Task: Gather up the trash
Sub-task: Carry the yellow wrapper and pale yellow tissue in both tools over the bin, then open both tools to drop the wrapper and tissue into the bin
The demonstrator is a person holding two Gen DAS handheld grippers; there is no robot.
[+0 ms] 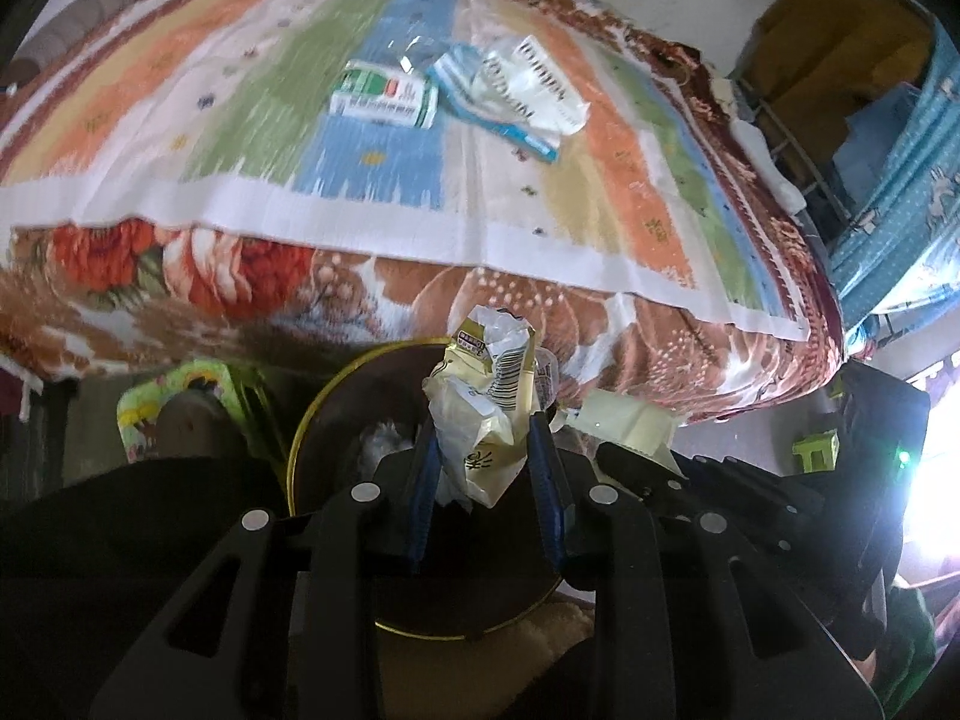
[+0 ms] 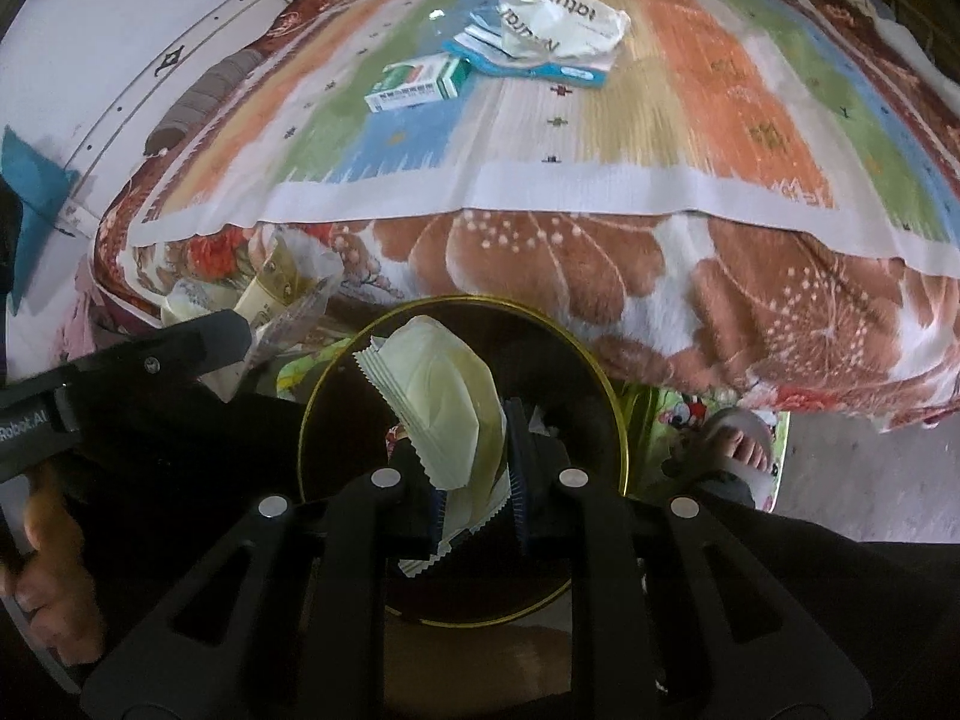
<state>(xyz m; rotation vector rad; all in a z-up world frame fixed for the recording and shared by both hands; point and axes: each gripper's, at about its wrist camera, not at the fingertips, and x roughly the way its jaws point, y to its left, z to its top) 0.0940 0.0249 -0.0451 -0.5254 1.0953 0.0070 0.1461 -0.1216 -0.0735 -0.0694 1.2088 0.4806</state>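
Note:
My left gripper [image 1: 483,435] is shut on a crumpled yellow-white wrapper [image 1: 486,384] with a barcode, held over a dark round bin with a gold rim [image 1: 298,438]. My right gripper [image 2: 474,456] is shut on a flat pale-yellow packet [image 2: 438,402] with zigzag edges, above the same bin's rim [image 2: 621,420]. The right wrist view also catches the wrapper [image 2: 288,282] at the left. On the bed lie a green-and-white box [image 1: 384,96] [image 2: 420,84] and a blue-white plastic package [image 1: 516,90] [image 2: 540,30] printed "natural".
The bed carries a striped cloth [image 2: 660,90] over a floral blanket [image 2: 540,276], close behind the bin. A person's foot in a sandal [image 2: 744,438] rests on a green mat right of the bin. A small green stool [image 1: 813,450] and a blue curtain [image 1: 900,210] stand at the right.

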